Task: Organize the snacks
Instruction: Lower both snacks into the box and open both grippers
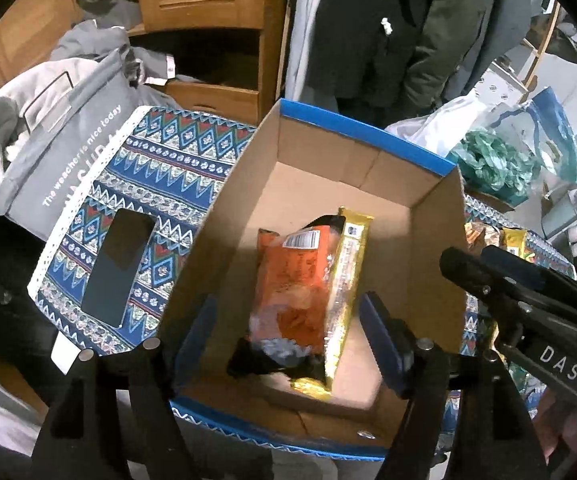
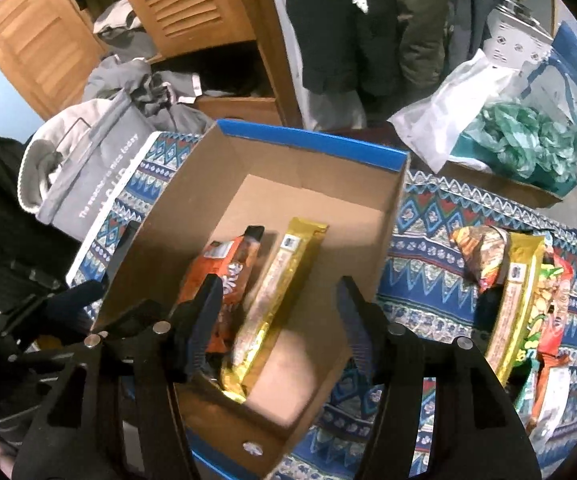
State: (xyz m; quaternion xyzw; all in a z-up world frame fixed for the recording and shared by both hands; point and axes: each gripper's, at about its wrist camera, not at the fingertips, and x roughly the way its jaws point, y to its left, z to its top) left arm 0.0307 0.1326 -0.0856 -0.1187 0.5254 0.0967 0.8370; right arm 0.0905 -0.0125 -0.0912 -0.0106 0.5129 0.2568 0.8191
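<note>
An open cardboard box with a blue rim (image 1: 436,232) (image 2: 192,200) stands on the patterned cloth. Inside lie an orange snack pack (image 1: 300,276) (image 2: 224,264) and a gold bar pack (image 1: 348,284) (image 2: 276,284). My left gripper (image 1: 292,336) is open and empty above the box's near end. My right gripper (image 2: 280,316) is open and empty above the box too; it shows at the right of the left wrist view (image 1: 528,292). More snacks lie on the cloth right of the box: a gold pack (image 2: 516,304), a brown-orange bag (image 2: 480,252) and a green-red pack (image 2: 552,300).
A grey fabric basket (image 1: 48,140) (image 2: 84,168) sits at the left. A black phone (image 1: 120,264) lies on the cloth. A white bag (image 2: 452,112) and green plastic (image 2: 524,144) sit at the back right. A wooden cabinet (image 1: 216,8) and hanging coats (image 1: 388,32) stand behind.
</note>
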